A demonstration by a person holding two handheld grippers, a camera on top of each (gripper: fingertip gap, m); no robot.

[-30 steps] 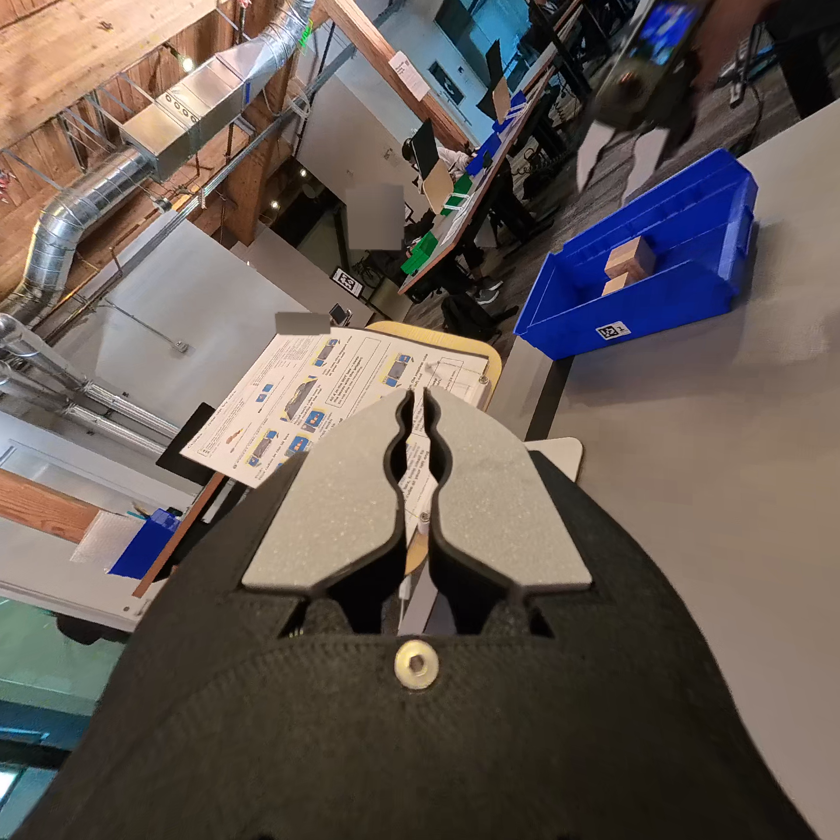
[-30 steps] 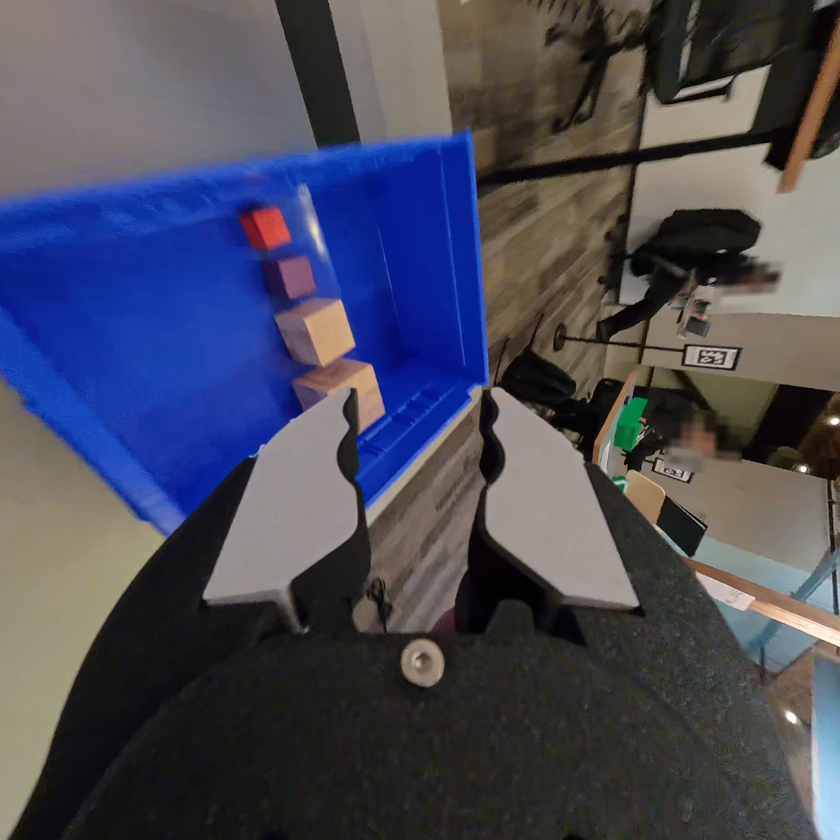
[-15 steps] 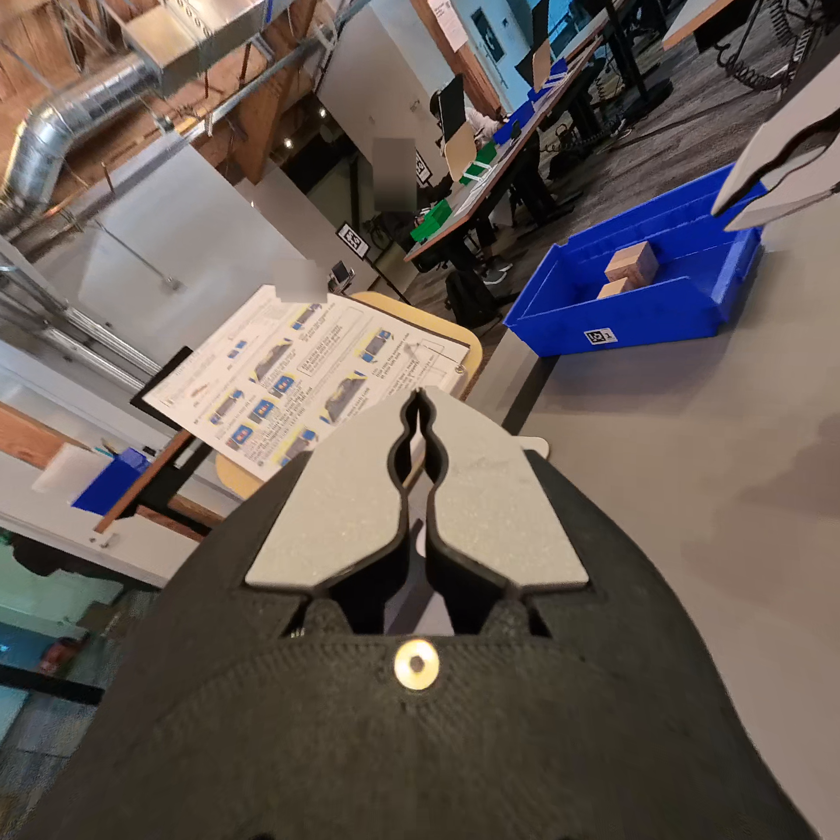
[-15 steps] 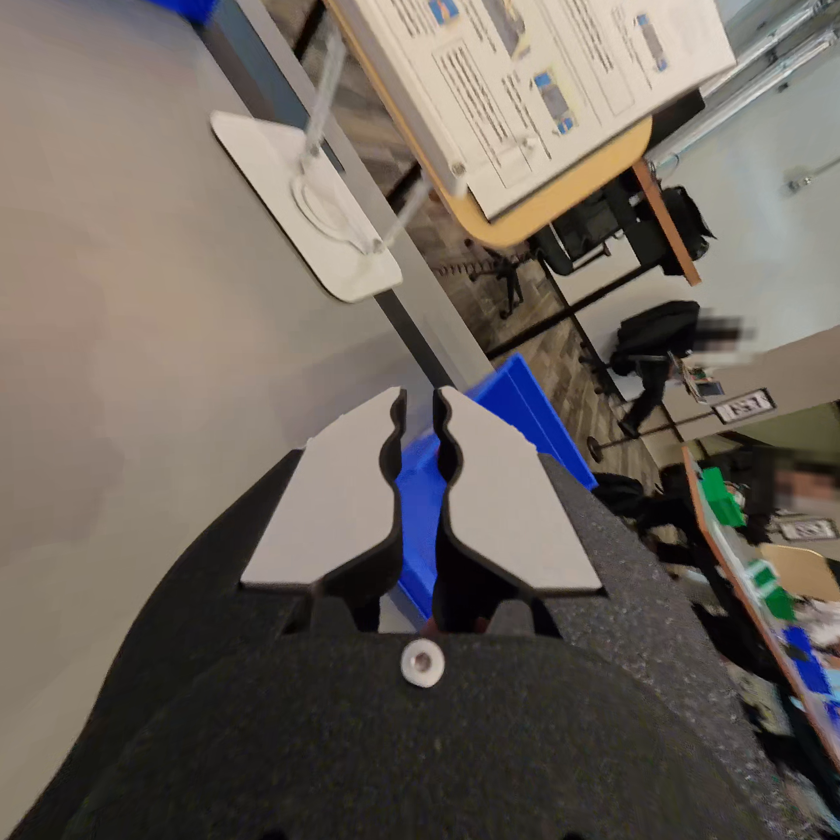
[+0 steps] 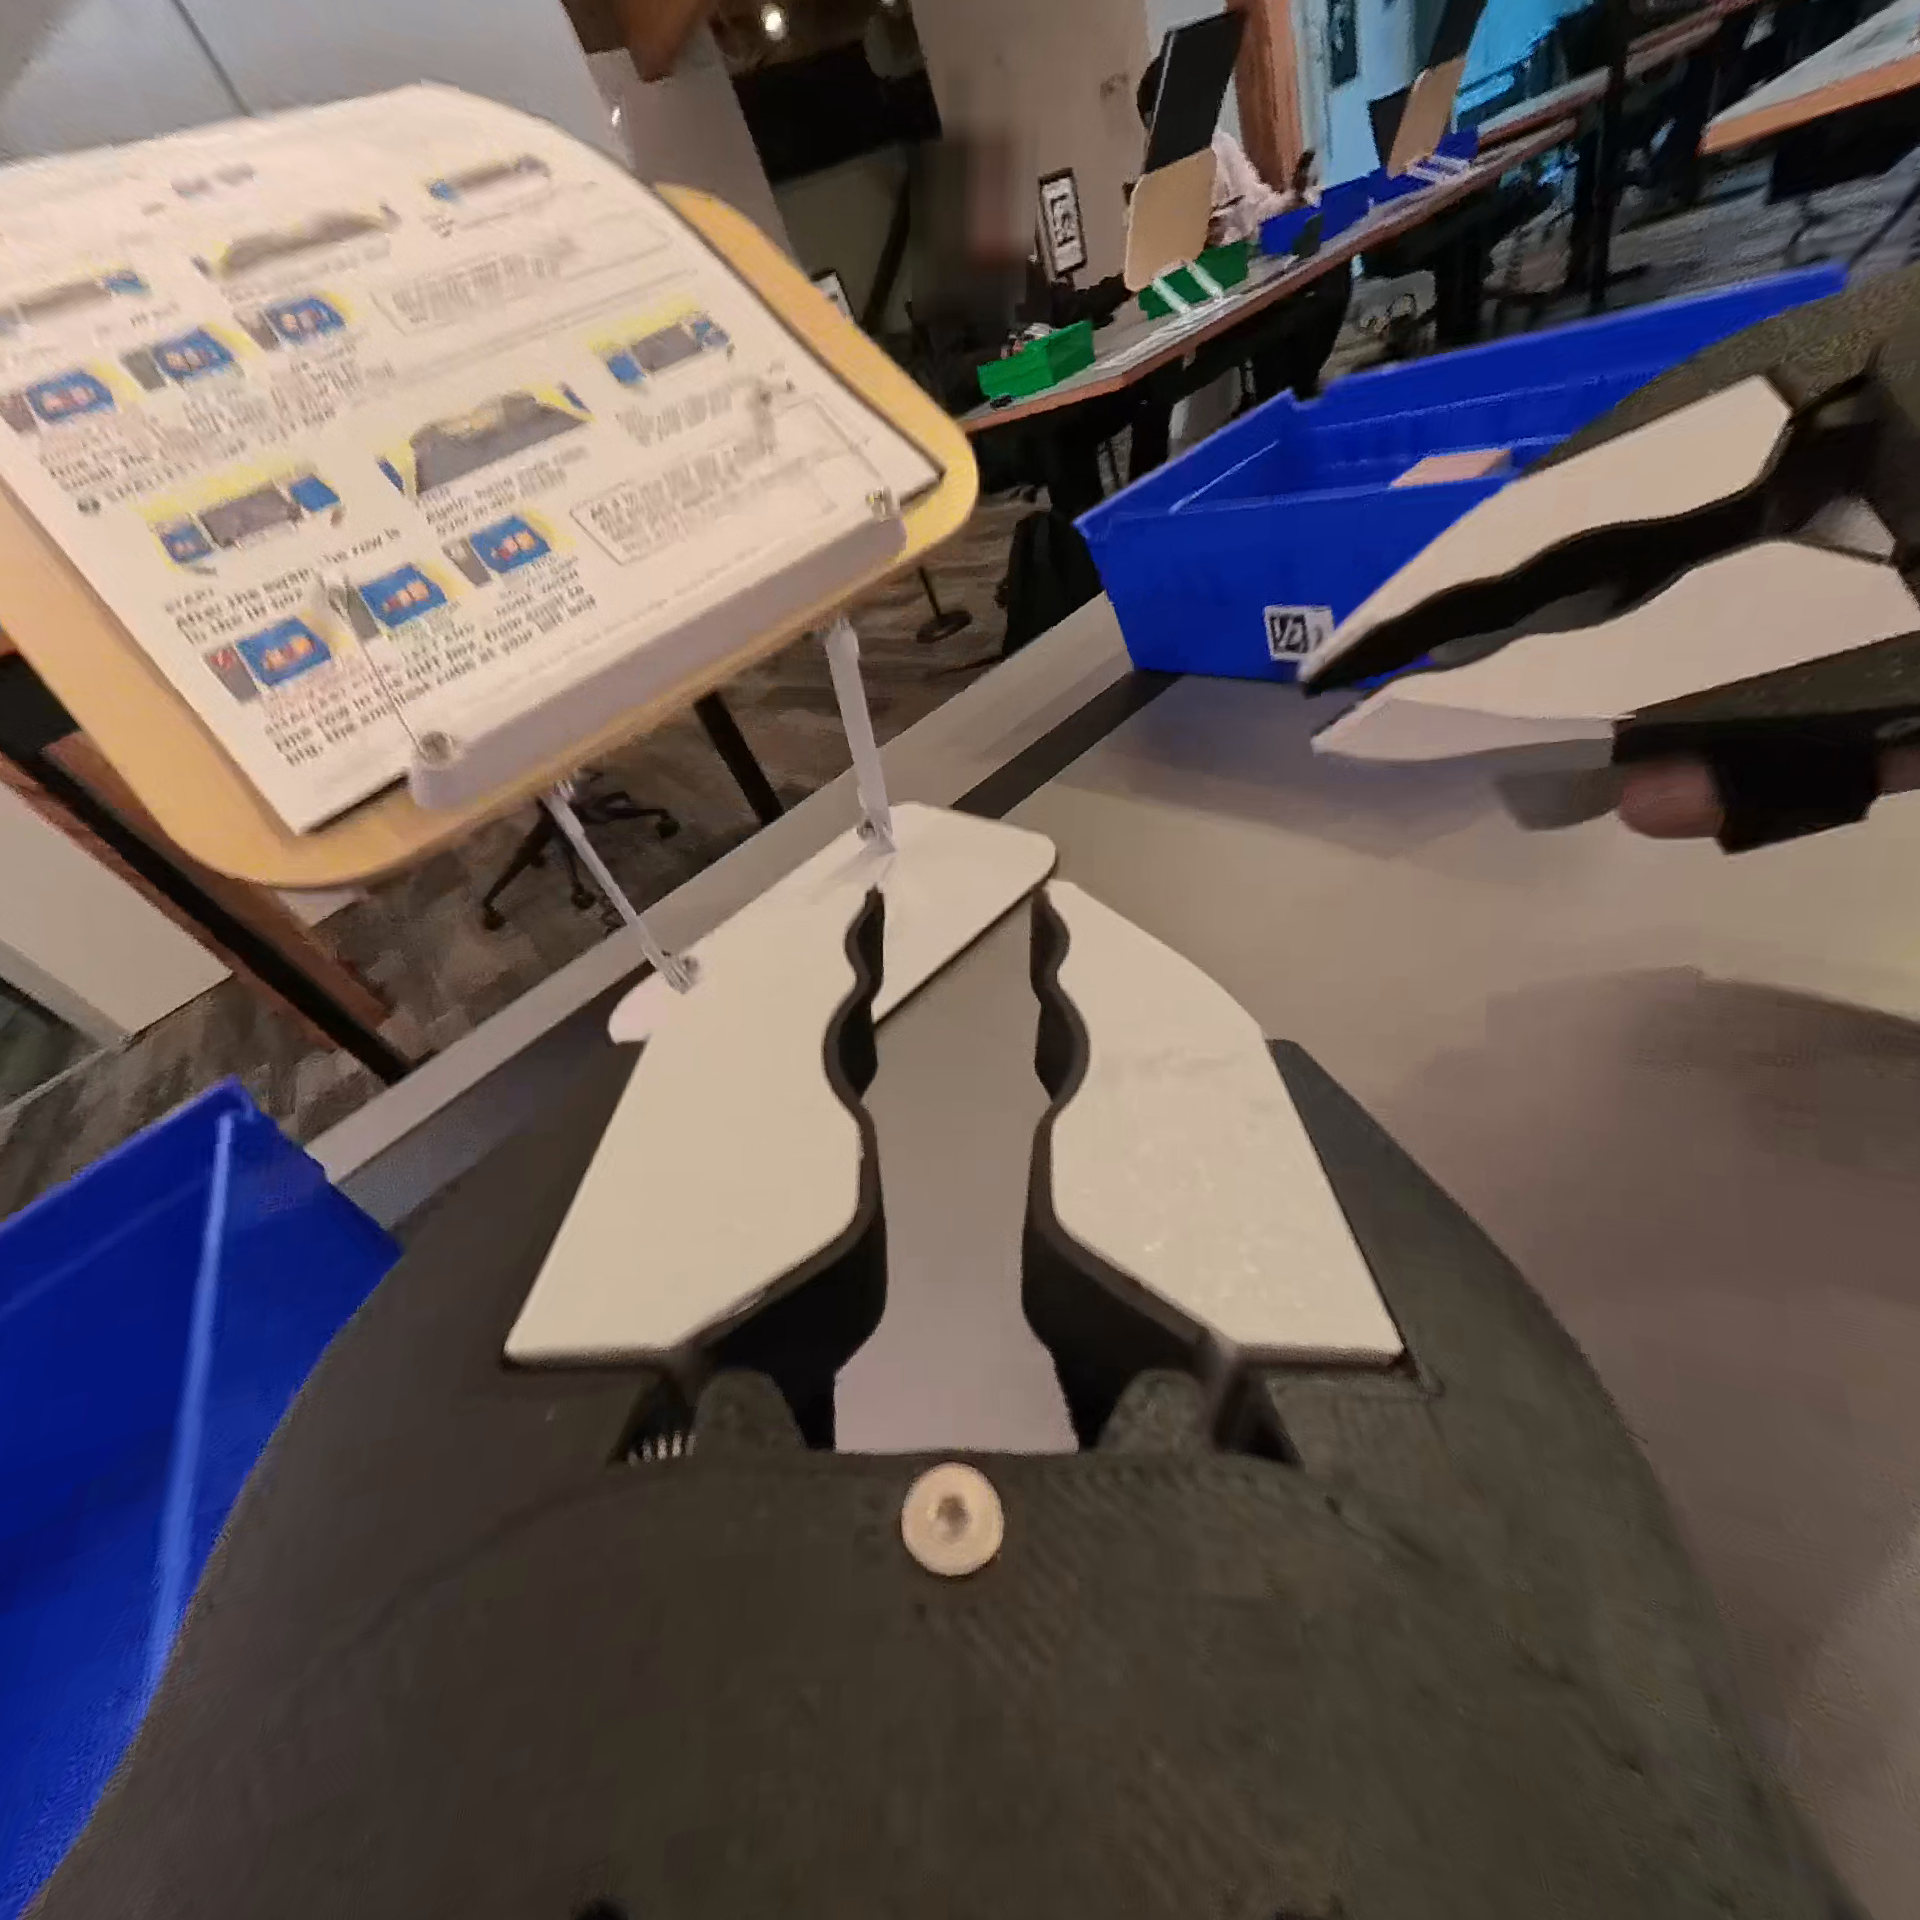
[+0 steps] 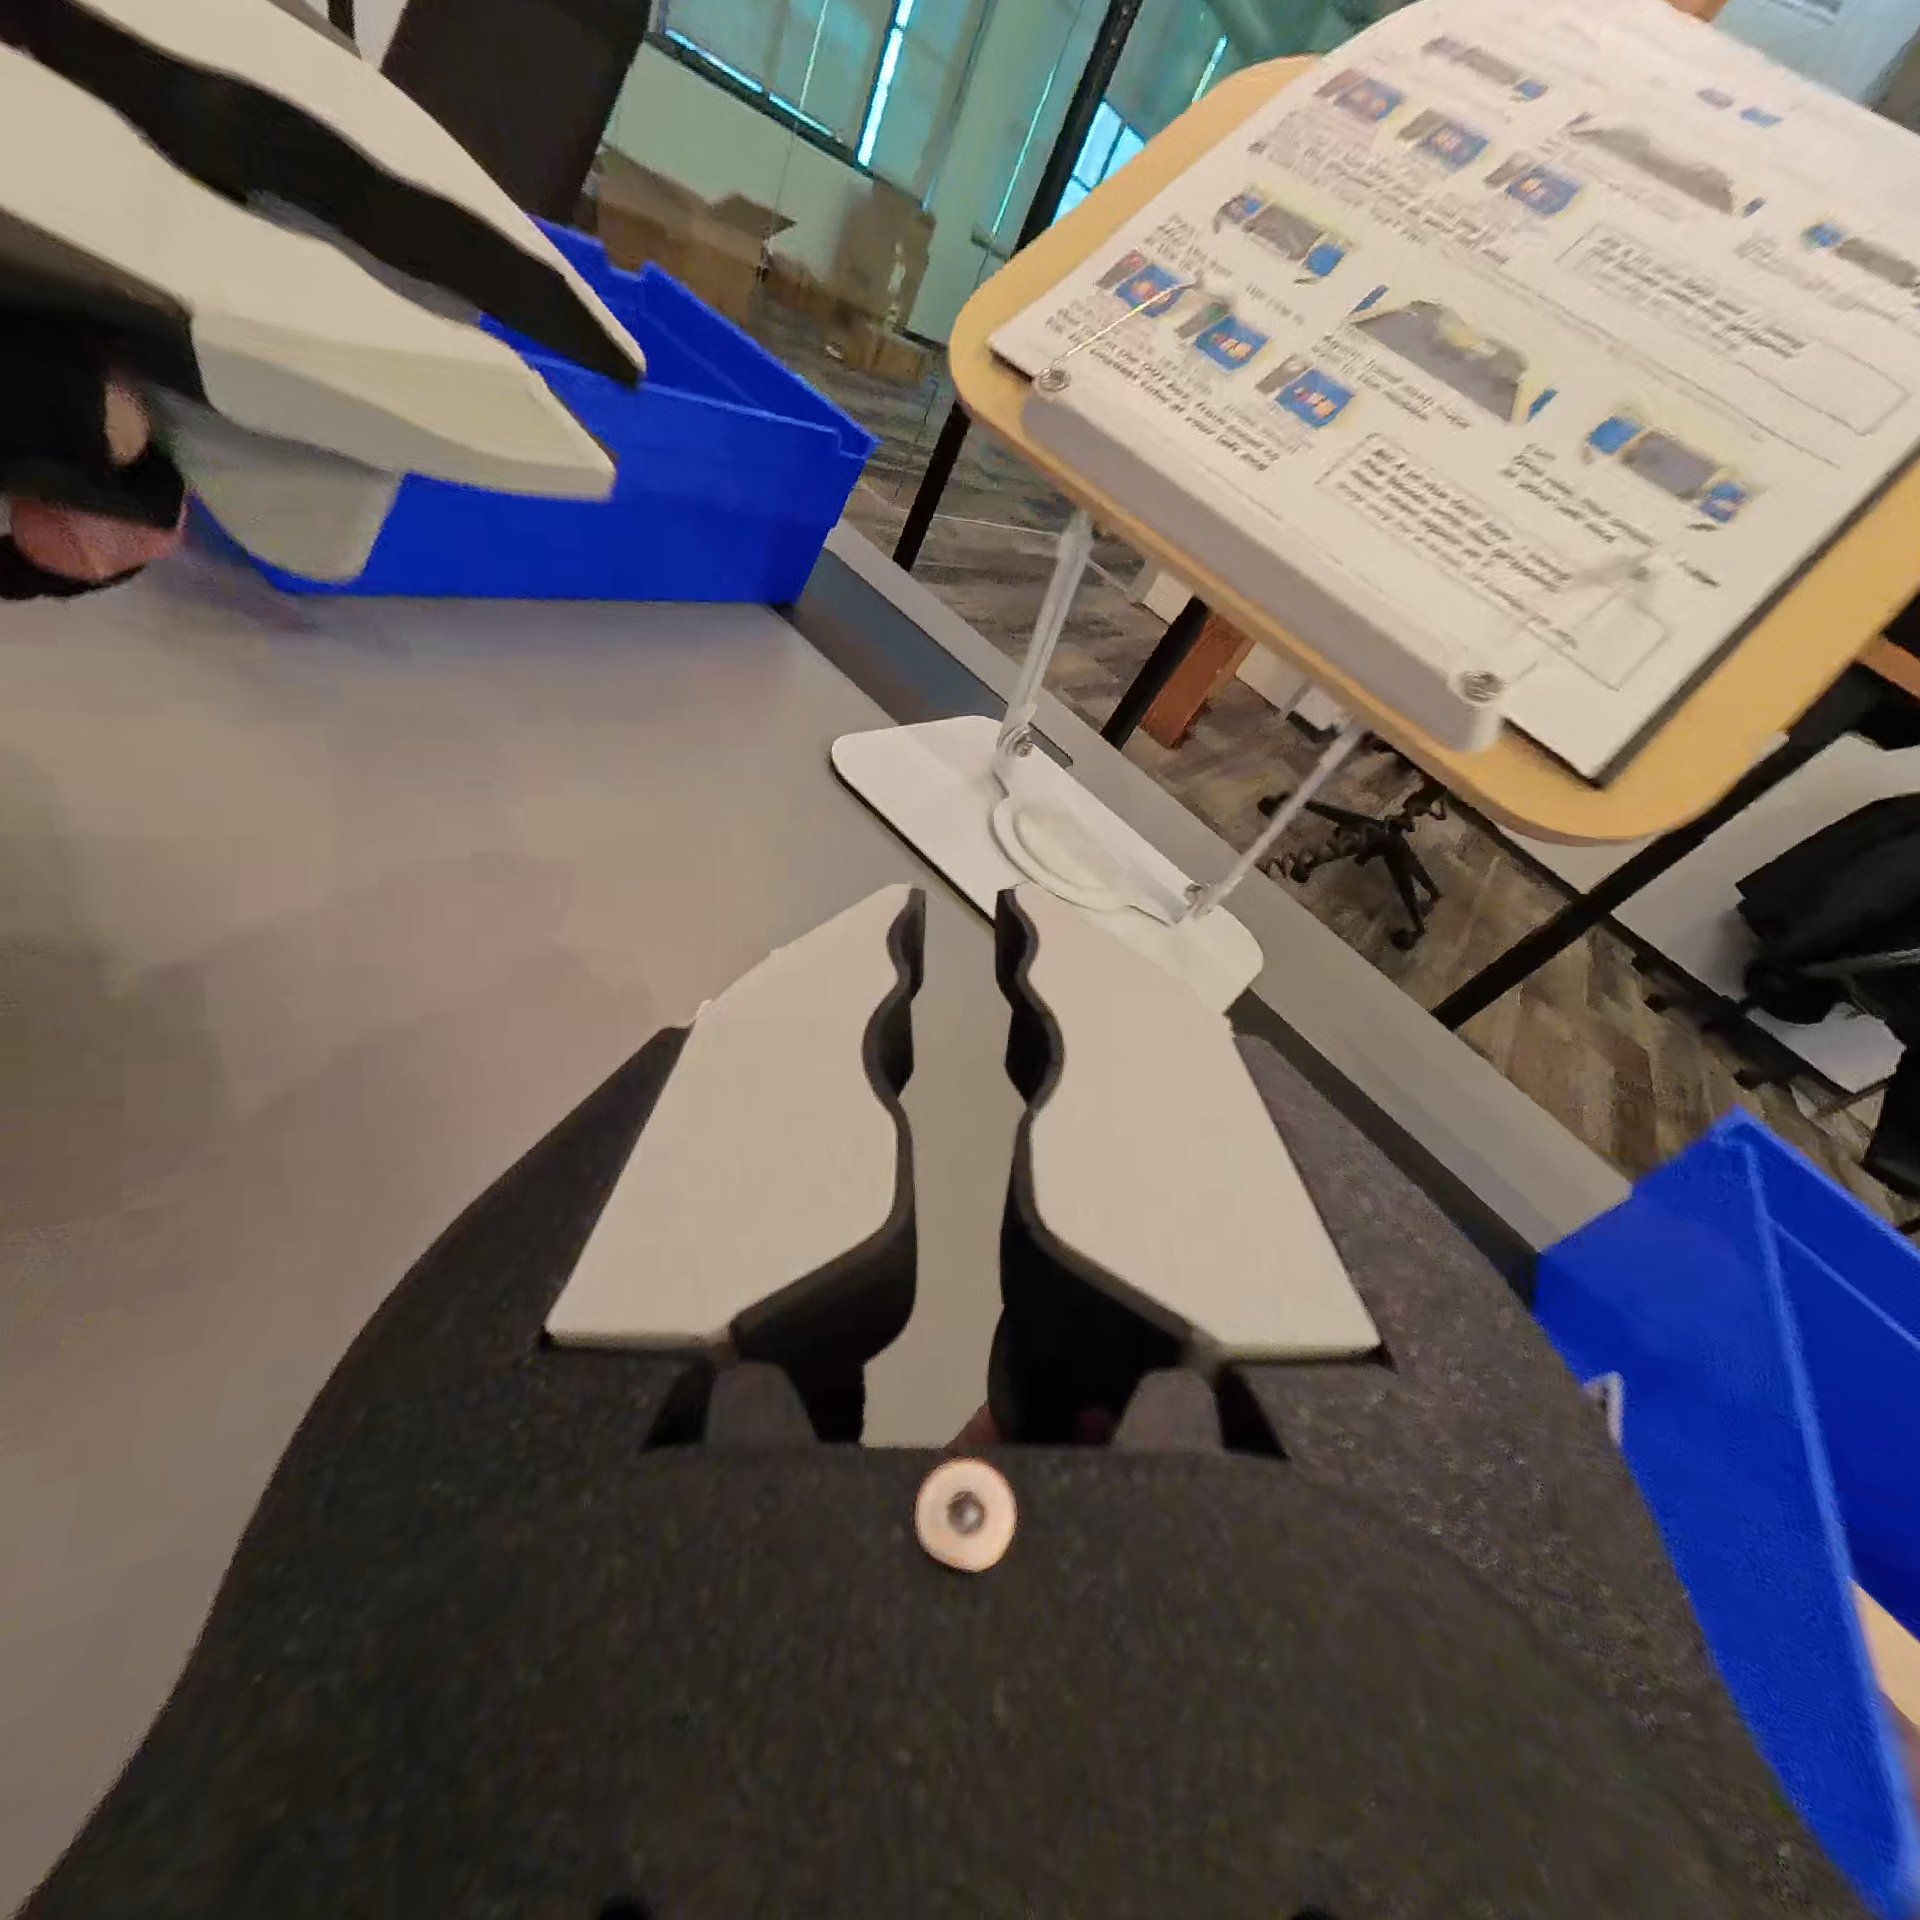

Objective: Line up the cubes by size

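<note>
Black grippers, grey fingers (image 5: 727,1143) (silver screws).

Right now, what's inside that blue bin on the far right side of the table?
Inside the blue bin, only the top of one tan wooden block shows. The right gripper and the bin's wall hide the rest.

Unquoted print on instruction sheet (image 5: 436,416); code tag on blue bin (image 5: 1294,632).

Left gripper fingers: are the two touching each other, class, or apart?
Apart. The left wrist view shows the left gripper with bare grey table visible in the gap between its fingers, nothing between them.
</note>
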